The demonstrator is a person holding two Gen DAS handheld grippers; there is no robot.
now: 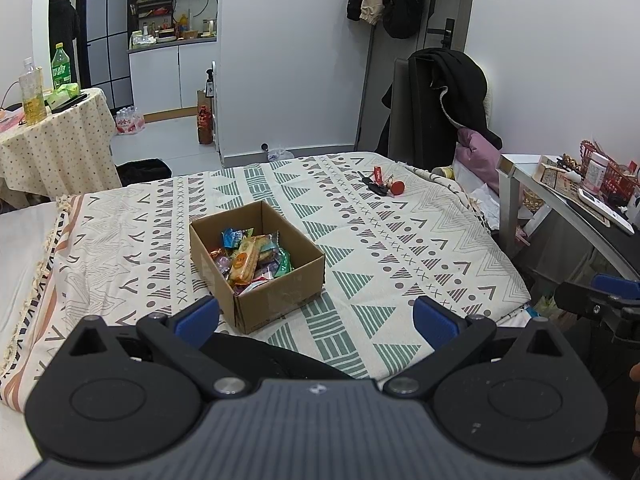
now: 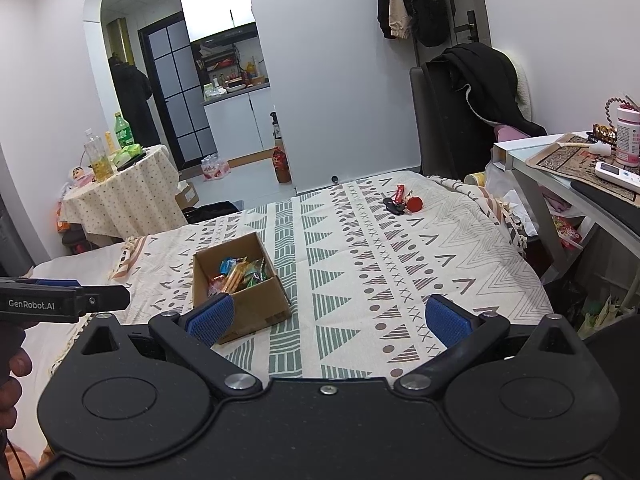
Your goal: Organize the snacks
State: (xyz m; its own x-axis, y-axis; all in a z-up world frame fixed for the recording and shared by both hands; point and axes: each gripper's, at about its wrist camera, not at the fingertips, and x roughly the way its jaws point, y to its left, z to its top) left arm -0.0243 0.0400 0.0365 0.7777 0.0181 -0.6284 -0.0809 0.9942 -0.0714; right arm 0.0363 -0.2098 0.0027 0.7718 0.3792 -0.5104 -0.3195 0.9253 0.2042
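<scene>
Box: one open cardboard box (image 1: 280, 292), on the patterned cloth (image 1: 400, 248), left of the cloth's middle.
Snacks: a heap of wrapped snacks (image 1: 252, 260) inside the box; exact count cannot be told. One orange packet lies on top; its print is unreadable.
Left gripper (image 1: 316, 316): one, blue-padded fingers spread wide, holding nothing, just short of the box.
Right gripper (image 2: 328, 320): one, fingers spread, empty; its left pad overlaps the box's near corner in view.
Writing: "GenRobot.AI" on the left gripper's side, seen from the right wrist.
Keys: one bunch (image 1: 382, 186) with red tags, far side of the cloth.
Bottles: two on the round side table (image 1: 60, 136), one green (image 1: 61, 66), one clear (image 1: 32, 92); labels illegible.
</scene>
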